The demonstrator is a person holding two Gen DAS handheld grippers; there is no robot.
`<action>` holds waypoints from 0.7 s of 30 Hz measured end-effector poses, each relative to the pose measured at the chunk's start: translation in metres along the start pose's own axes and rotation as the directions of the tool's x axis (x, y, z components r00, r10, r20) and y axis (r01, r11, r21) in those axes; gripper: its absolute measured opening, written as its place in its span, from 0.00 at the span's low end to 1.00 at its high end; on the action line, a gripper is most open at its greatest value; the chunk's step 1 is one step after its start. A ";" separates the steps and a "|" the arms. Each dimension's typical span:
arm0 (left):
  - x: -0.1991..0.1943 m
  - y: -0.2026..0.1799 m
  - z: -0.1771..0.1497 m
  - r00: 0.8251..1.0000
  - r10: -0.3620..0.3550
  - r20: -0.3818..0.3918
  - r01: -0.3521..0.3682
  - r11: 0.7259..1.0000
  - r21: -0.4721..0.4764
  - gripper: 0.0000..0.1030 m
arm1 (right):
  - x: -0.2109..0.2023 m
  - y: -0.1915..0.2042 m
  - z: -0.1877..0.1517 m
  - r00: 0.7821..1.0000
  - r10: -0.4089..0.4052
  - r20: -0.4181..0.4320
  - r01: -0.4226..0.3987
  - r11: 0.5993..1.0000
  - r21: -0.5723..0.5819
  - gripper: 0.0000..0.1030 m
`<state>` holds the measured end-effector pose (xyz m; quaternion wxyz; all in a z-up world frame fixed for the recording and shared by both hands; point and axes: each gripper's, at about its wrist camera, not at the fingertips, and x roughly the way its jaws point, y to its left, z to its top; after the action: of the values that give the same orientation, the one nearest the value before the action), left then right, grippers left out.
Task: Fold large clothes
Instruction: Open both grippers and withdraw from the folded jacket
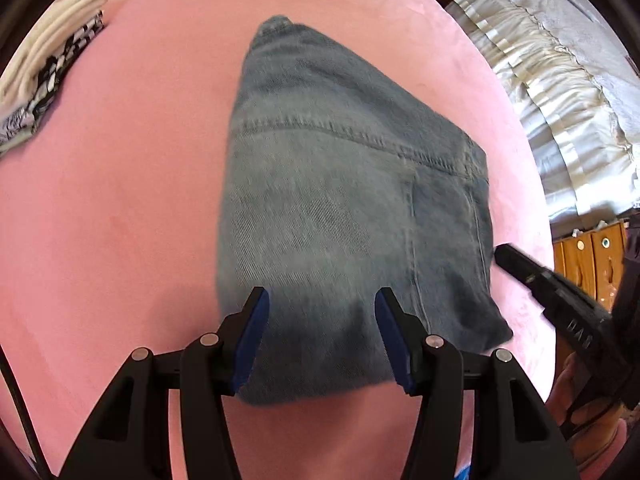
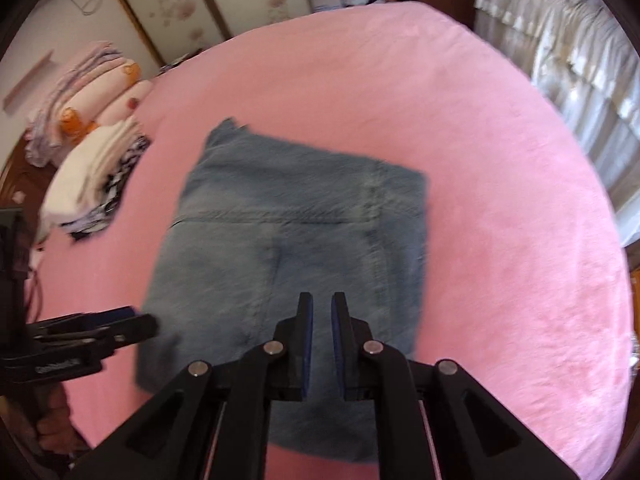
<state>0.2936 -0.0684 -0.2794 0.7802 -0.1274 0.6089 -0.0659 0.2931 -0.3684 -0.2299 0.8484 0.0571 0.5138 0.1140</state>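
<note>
Folded blue jeans (image 1: 340, 200) lie flat as a compact rectangle on the pink bed cover (image 1: 120, 200). My left gripper (image 1: 320, 296) hovers over their near edge, open about half way with nothing between its blue pads. My right gripper (image 1: 504, 250) reaches in from the right beside the jeans' right edge. In the right wrist view the jeans (image 2: 288, 240) lie below my right gripper (image 2: 321, 300), whose pads stand a narrow gap apart with no cloth between them. My left gripper (image 2: 136, 322) shows at the jeans' near left corner.
A stack of folded white and patterned clothes (image 2: 96, 184) sits at the bed's left side, with pillows and bedding (image 2: 92, 88) behind it. Pale curtains (image 2: 580, 60) hang along the right. A wooden cabinet (image 1: 588, 256) stands beyond the bed's right edge.
</note>
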 end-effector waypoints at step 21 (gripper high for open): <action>-0.020 -0.013 -0.082 0.985 0.168 0.025 -0.168 0.986 -0.018 0.52 | -0.019 0.021 -0.095 0.993 -0.009 -0.119 0.021 0.995 0.101 0.41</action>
<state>0.2099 -0.0860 -0.2759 0.7898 -0.0827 0.6077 0.0065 0.1980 -0.3551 -0.2528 0.8133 0.0898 0.5687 0.0845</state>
